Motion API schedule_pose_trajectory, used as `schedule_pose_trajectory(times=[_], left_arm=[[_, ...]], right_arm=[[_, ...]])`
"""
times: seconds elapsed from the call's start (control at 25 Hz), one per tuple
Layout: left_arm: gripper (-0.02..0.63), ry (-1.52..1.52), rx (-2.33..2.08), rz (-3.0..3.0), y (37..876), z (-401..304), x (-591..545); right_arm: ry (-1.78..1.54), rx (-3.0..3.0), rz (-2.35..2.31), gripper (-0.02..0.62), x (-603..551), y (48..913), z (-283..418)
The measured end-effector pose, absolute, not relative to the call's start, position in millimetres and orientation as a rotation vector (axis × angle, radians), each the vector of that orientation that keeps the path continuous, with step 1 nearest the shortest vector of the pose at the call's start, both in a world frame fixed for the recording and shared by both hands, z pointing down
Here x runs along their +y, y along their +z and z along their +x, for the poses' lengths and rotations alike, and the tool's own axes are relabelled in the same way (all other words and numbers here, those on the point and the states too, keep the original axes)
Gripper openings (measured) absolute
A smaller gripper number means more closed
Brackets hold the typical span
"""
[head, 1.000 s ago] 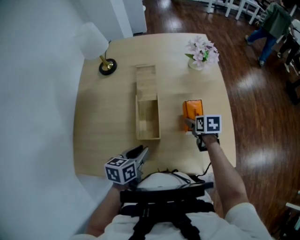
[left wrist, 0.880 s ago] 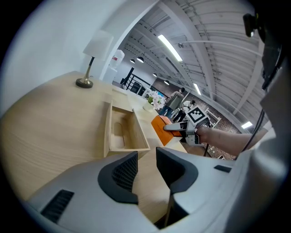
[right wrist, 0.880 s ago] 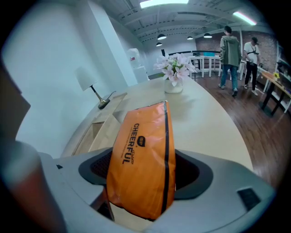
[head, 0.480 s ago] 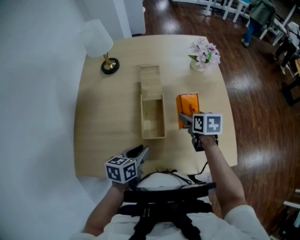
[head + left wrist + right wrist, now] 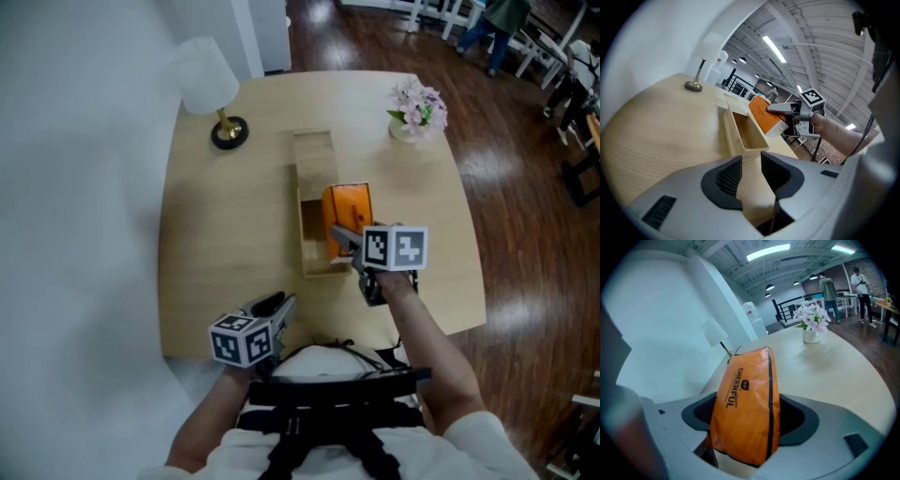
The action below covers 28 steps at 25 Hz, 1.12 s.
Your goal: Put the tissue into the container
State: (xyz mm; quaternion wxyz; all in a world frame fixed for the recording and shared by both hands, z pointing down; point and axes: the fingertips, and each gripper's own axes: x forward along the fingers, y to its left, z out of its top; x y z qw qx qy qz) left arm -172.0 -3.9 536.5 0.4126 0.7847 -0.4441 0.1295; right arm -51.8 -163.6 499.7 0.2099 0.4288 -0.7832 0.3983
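An orange tissue pack [image 5: 345,208] is clamped upright between the jaws of my right gripper [image 5: 339,236]. It hangs over the right wall of the open wooden container [image 5: 306,234] in the middle of the table. In the right gripper view the tissue pack [image 5: 747,399] fills the space between the pads of the right gripper [image 5: 747,423]. My left gripper [image 5: 277,306] rests near the table's front edge, jaws a little apart and empty. From the left gripper [image 5: 751,176] view, the container [image 5: 740,133] lies ahead with the tissue pack [image 5: 764,115] above its far right side.
A lamp [image 5: 211,80] with a white shade stands at the back left of the round wooden table [image 5: 216,234]. A vase of pink flowers [image 5: 419,108] is at the back right. Dark wood floor, chairs and a person [image 5: 492,23] lie beyond the table.
My right gripper has carried the tissue pack leftward, from the table right of the container to above the container's right wall. The left gripper has stayed put.
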Motion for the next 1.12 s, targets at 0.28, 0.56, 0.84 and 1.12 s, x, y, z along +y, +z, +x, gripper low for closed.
schedule_pose_trajectory(times=[0.28,0.56,0.84,1.12], left_arm=[[0.13,0.318,-1.112,1.977,539.2,-188.0,-1.6],[0.13,0.318,-1.119,1.974,541.3,-200.4,3.4],[0.13,0.322,-1.124,1.975,540.3,-208.4,8.1],[0.13,0.34,-1.114,1.986,539.8,-209.1,14.7]], right_arm=[[1.121,-2.147,1.172,0.39,-155.2,515.7,-80.5],[1.09,-2.106,1.179,0.388,-149.3,534.6,-89.8],[1.053,-2.072,1.194,0.385,-150.0,546.0,-96.9],[1.063,-2.038,1.263,0.38,-156.6,553.4,-100.0]])
